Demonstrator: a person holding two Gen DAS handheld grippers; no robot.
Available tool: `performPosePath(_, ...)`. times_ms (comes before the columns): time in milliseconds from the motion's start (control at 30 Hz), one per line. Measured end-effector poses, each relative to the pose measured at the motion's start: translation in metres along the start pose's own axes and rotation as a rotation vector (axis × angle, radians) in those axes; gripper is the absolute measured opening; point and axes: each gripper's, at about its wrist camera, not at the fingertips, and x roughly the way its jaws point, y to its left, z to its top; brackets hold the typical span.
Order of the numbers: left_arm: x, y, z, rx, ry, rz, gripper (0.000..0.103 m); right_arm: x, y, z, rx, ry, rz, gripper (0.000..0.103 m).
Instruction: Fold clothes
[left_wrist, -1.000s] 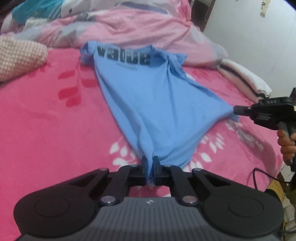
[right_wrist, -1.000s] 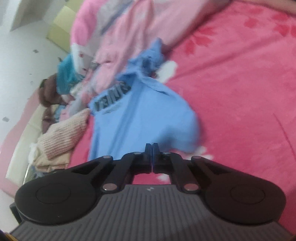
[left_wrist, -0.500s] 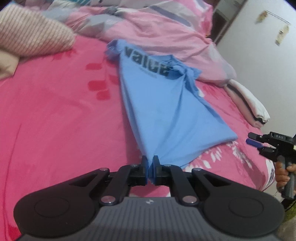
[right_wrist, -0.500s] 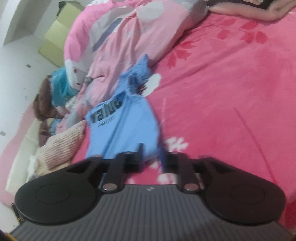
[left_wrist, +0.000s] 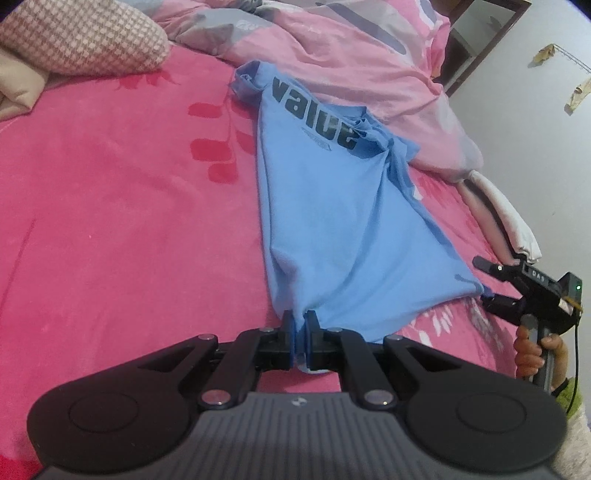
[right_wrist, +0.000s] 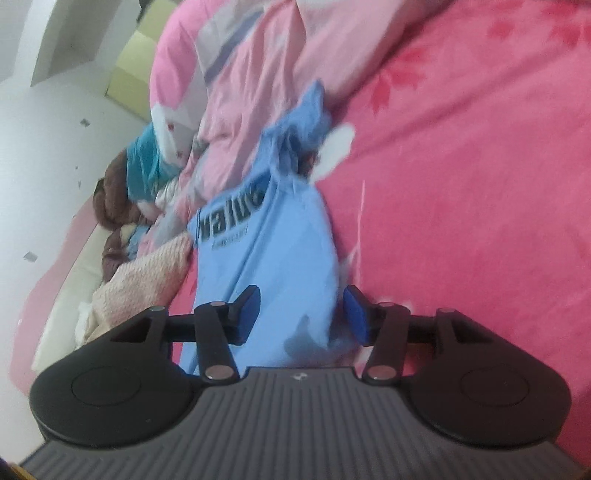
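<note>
A light blue T-shirt (left_wrist: 332, 206) with dark "value" lettering lies stretched out on the pink-red bed cover (left_wrist: 110, 221), collar end far away against the quilt. My left gripper (left_wrist: 301, 328) is shut on the near hem corner, the cloth bunched between its pads. In the left wrist view my right gripper (left_wrist: 485, 282) stands at the shirt's other hem corner, on the right. Seen from its own camera, the right gripper (right_wrist: 301, 314) has its jaws opening; the shirt (right_wrist: 280, 258) hem lies loose between the blue pads (right_wrist: 354, 314), which do not press on it.
A rumpled pink quilt (left_wrist: 351, 48) is heaped along the far side of the bed. A checked pillow (left_wrist: 74, 37) lies far left. Folded white cloth (left_wrist: 509, 221) sits at the bed's right edge. A hand (left_wrist: 532, 354) holds the right gripper's handle.
The right gripper was shut on the shirt's corner and has spread its jaws, letting the corner drop onto the bed. The left gripper has kept its grip and shifted sideways with the hem.
</note>
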Motion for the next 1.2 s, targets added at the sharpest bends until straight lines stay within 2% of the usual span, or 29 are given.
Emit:
performPosePath(167, 0.009, 0.008, -0.006, -0.025, 0.013, -0.005, 0.007, -0.006, 0.004, -0.016, -0.022, 0.042, 0.129, 0.048)
performPosePath(233, 0.009, 0.010, -0.005, -0.040, 0.009, -0.009, 0.007, -0.006, 0.011, -0.022, -0.067, 0.056, 0.102, 0.043)
performPosePath(300, 0.009, 0.009, -0.005, -0.046, 0.005, -0.007, 0.007, -0.005, 0.016, -0.026, -0.102, 0.065, 0.064, 0.017)
performPosePath(400, 0.006, 0.003, -0.006, -0.027, -0.008, 0.012, 0.007, -0.005, 0.019, -0.026, -0.095, 0.054, 0.021, 0.004)
performPosePath(600, -0.017, -0.008, -0.005, -0.003, -0.069, 0.037, 0.006, -0.030, 0.028, -0.034, -0.016, 0.021, 0.063, 0.002)
performPosePath(700, -0.029, -0.014, -0.005, 0.006, -0.084, 0.032, 0.005, -0.053, 0.033, -0.042, 0.018, 0.007, 0.119, 0.002)
performPosePath(833, -0.040, -0.024, -0.012, 0.023, -0.077, 0.011, 0.005, -0.084, 0.039, -0.058, 0.017, -0.017, 0.146, 0.002)
performPosePath(1100, -0.056, -0.040, -0.049, 0.082, -0.008, -0.023, 0.005, -0.129, 0.019, -0.100, 0.084, -0.032, 0.081, 0.002)
performPosePath(1200, -0.049, -0.037, -0.061, 0.078, 0.029, -0.026, 0.006, -0.137, 0.006, -0.113, 0.120, -0.034, 0.058, 0.002)
